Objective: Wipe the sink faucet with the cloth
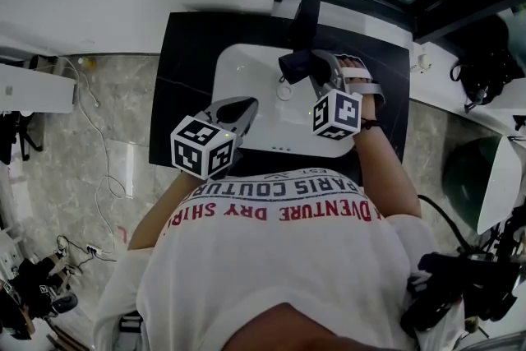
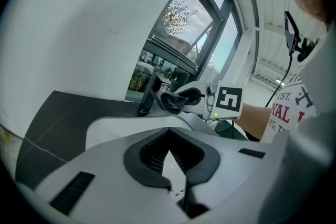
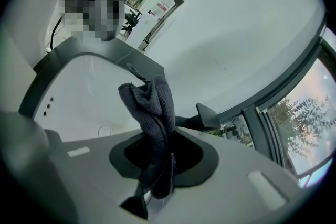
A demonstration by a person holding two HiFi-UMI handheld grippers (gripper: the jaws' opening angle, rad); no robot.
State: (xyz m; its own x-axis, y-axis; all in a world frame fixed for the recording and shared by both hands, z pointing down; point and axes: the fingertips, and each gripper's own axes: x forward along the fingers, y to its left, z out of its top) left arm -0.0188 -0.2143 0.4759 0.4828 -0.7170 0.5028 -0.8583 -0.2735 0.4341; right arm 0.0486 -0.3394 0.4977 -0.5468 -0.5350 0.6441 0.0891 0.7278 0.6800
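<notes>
Black tabletop [image 1: 185, 70] carries a white sink [image 1: 238, 70]. From the head view we note the dark faucet [image 1: 302, 19] at the far rim, its long axis running from the window toward the person. The right hand-held gripper [image 1: 306, 70] sits just on the near side of it, a dark cloth [image 1: 293, 63] at its tip meeting the spout end. The left hand-held gripper [image 1: 245, 104] hangs over the basin's near left, farther from the faucet, so we judge the wipe is the right one's work. Shirt print below, upside down, reads in part "PARIS COUTUR", "DRY SHIR" and "DVENTURE". Left gripper view: the left hand-held gripper [image 2: 168, 134] has its pads together at the tip with nothing between them. Beyond it the cloth [image 2: 170, 102] looks bunched against the faucet [image 2: 149, 94], though we cannot confirm firm contact. Right gripper view: the right hand-held gripper [image 3: 167, 136] is clamped on the grey knit cloth [image 3: 152, 107], which stands up in a fold. The faucet [image 3: 207, 113] lies just behind and right of it, over the sink [image 3: 79, 92]. A distant wall sign is too small to read.
</notes>
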